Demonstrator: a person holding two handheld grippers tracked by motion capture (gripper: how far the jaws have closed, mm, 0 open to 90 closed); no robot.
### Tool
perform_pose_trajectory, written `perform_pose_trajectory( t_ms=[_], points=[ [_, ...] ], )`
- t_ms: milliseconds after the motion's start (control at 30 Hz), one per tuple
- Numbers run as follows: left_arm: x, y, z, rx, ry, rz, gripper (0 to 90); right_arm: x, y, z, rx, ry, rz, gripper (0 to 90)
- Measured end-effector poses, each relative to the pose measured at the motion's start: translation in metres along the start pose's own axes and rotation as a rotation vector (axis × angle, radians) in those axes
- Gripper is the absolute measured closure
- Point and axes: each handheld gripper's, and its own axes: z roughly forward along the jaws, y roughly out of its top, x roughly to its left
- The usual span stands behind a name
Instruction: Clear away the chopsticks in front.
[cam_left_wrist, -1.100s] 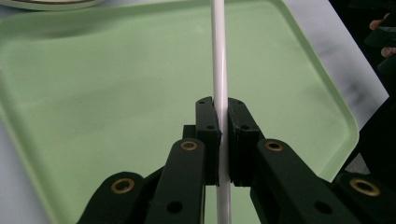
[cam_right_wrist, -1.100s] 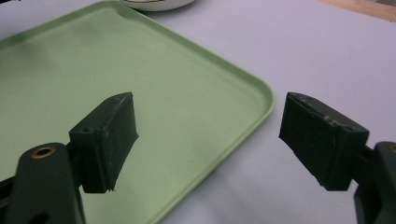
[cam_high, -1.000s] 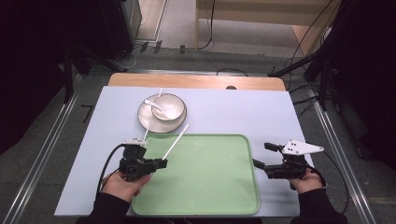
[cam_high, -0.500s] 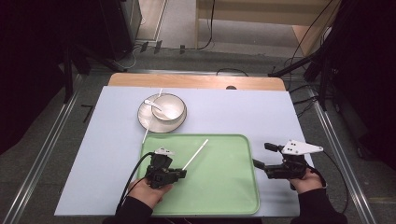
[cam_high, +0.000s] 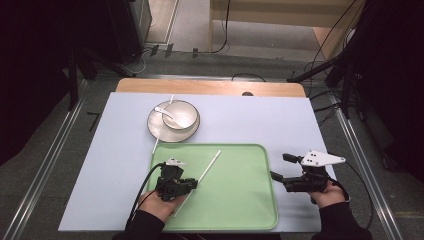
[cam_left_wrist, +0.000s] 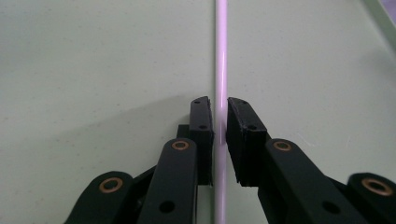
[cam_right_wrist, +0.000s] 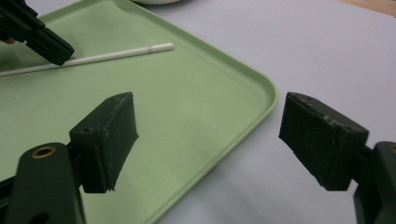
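Right now my left claw (cam_high: 189, 184) sits over the near-left part of the green tray (cam_high: 240, 200), its jaws pressed onto a thin white stick (cam_high: 206, 170) — in the left gripper view the stick (cam_left_wrist: 220, 70) runs straight up between the two black pads and on past them over the pale green tray floor (cam_left_wrist: 93, 60). From the high view the stick lies at a slant, its far end pointing toward the middle of the tray and its near end reaching toward the tray's near edge by my left hand (cam_high: 159, 202). I cannot tell whether the stick rests on the tray or is lifted just off it. My right claw (cam_high: 278, 168) is off the tray's right edge, above the pale blue desk (cam_high: 260, 120), with its jaws spread wide and nothing between them — the right gripper view looks across the tray's rounded corner (cam_right_wrist: 261, 93) and catches the stick's free end (cam_right_wrist: 154, 47) and the left claw (cam_right_wrist: 37, 37) farther off. At the far side of the desk, just beyond the tray's far-left corner, stands a bowl on a plate (cam_high: 156, 129) with a white spoon (cam_high: 163, 112) resting in the bowl (cam_high: 183, 118). A second thin white stick (cam_high: 163, 122) lies across the plate's left side, its near end reaching down toward the tray's far-left corner.
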Motion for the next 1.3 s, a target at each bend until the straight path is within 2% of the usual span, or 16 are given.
perform_pose_trajectory(
  t_ms=[33, 167, 233, 433, 500, 567, 600, 833, 933, 1067, 1200, 1300],
  points=[
    [-0.002, 0.000, 0.000, 0.000, 0.009, 0.006, 80.4, 0.000, 0.000, 0.000, 0.000, 0.000, -0.001, 19.6],
    [-0.001, 0.000, 0.001, 0.005, -0.001, 0.011, 80.6, 0.001, 0.000, -0.001, -0.001, 0.001, -0.001, 19.6],
    [0.000, 0.001, 0.001, 0.008, -0.025, 0.009, 78.3, 0.001, 0.000, 0.000, -0.001, 0.002, -0.001, 19.6],
    [0.001, 0.007, -0.007, 0.006, -0.081, 0.019, 56.3, 0.002, 0.000, 0.000, -0.001, 0.007, -0.003, 19.6],
    [0.003, 0.009, -0.013, -0.008, -0.093, 0.031, 50.7, 0.002, 0.000, 0.000, -0.001, 0.011, -0.008, 19.6],
    [0.004, 0.009, -0.015, -0.015, -0.095, 0.026, 47.3, 0.002, 0.000, 0.000, -0.001, 0.011, -0.008, 19.5],
    [0.007, 0.011, -0.023, -0.024, -0.091, 0.013, 47.5, 0.002, 0.000, 0.000, 0.002, 0.011, -0.005, 19.6],
    [0.021, 0.017, -0.042, -0.041, -0.095, 0.029, 41.2, 0.001, 0.000, 0.000, -0.001, 0.009, -0.002, 19.6],
    [0.033, 0.019, -0.053, -0.075, -0.071, 0.048, 38.0, 0.002, -0.001, -0.001, 0.001, 0.006, -0.003, 19.6],
    [0.046, 0.021, -0.063, -0.075, -0.075, 0.044, 37.5, 0.002, -0.001, -0.001, 0.002, 0.007, -0.006, 19.5],
    [0.058, 0.022, -0.075, -0.105, -0.072, 0.032, 36.6, 0.002, -0.002, -0.001, 0.003, 0.006, -0.003, 19.6],
    [0.067, 0.023, -0.082, -0.112, -0.055, 0.029, 35.4, 0.002, -0.002, -0.002, 0.004, 0.007, -0.002, 19.6]
  ],
)
